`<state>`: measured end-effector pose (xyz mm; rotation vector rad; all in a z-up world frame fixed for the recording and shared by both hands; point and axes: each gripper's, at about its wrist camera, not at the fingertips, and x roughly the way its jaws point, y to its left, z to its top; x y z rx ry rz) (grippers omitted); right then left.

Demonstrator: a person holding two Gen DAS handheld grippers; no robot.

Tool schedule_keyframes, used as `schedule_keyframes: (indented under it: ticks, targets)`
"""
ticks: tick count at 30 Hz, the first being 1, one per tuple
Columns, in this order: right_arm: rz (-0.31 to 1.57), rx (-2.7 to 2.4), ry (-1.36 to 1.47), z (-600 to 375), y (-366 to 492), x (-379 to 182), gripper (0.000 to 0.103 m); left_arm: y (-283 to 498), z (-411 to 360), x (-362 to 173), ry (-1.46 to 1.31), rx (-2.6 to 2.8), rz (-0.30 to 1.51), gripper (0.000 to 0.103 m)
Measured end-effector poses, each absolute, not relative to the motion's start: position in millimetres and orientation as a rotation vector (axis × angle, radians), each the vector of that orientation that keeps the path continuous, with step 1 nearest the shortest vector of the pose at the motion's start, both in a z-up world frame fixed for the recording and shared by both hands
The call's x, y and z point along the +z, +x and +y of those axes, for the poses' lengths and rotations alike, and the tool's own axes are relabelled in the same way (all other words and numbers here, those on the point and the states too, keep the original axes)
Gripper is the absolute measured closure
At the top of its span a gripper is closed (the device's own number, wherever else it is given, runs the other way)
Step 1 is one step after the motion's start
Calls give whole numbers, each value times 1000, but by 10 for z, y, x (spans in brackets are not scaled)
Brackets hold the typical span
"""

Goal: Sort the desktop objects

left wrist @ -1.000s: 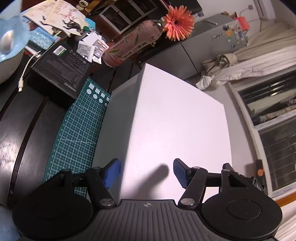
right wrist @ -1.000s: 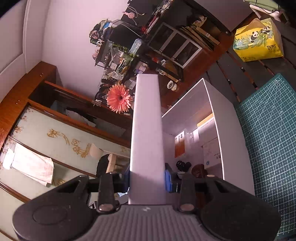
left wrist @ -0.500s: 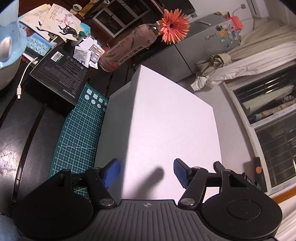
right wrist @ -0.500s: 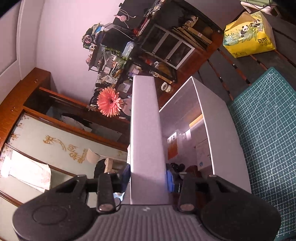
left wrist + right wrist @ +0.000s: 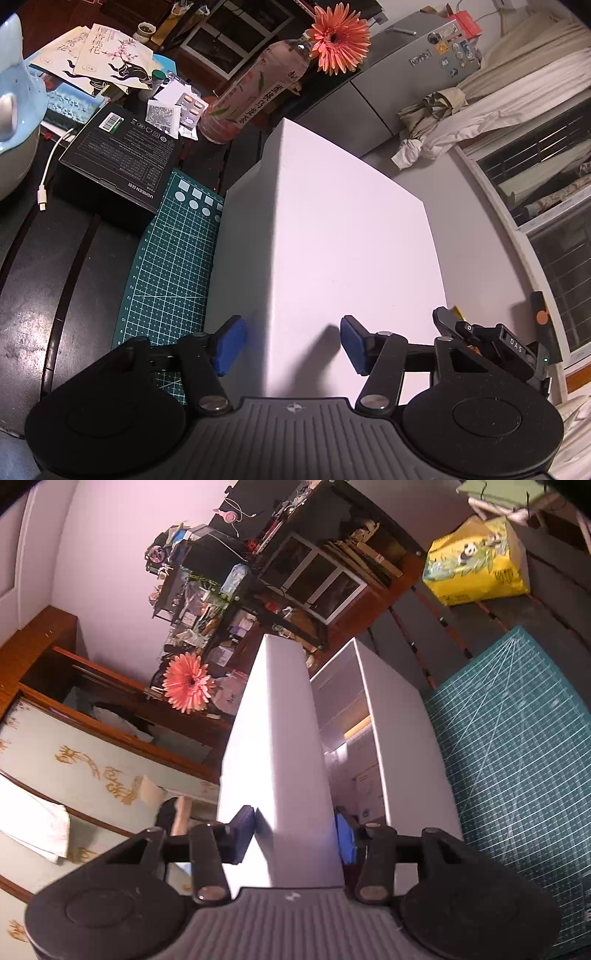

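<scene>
Two grippers meet your lid (image 5: 280, 738): right gripper (image 5: 295, 830) straddles its edge, jaws opening; left gripper (image 5: 291, 345), empty, jaws closing, faces its broad top.

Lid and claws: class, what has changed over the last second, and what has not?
The right claw is opening, easing its grip on the lid; the left claw is closing over the lid's edge, nothing gripped. The lid stays raised beside the box on the mat.
</scene>
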<state>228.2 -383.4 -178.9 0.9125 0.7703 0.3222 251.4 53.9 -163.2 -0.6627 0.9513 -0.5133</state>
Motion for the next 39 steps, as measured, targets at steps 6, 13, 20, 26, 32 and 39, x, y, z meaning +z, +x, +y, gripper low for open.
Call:
schedule_keyframes:
  ticks: [6,13,20,26,32,39]
  targets:
    - [770,268,836,-3780,2248,-1740,55,2518,524,-1647,-648,-501,952,48]
    - [760,234,777,-3732,2230,-1690,54,2486,444,-1609,-584,-494,933,46]
    - [729,192,643,-3606,2161,-1543,54,2466,407,-1607,-558,-498,923,45]
    - [698,159,501,-3456,2102,-1418,54,2453,405,-1611,-555,-495,918,45]
    - [703,148,503,-3483,2067,-1388,54,2444,390,-1601,-542,-493,908,44]
    - [745,156,560,-3539,2053,-1404,54,2446,398,-1621,-553,-489,909,43]
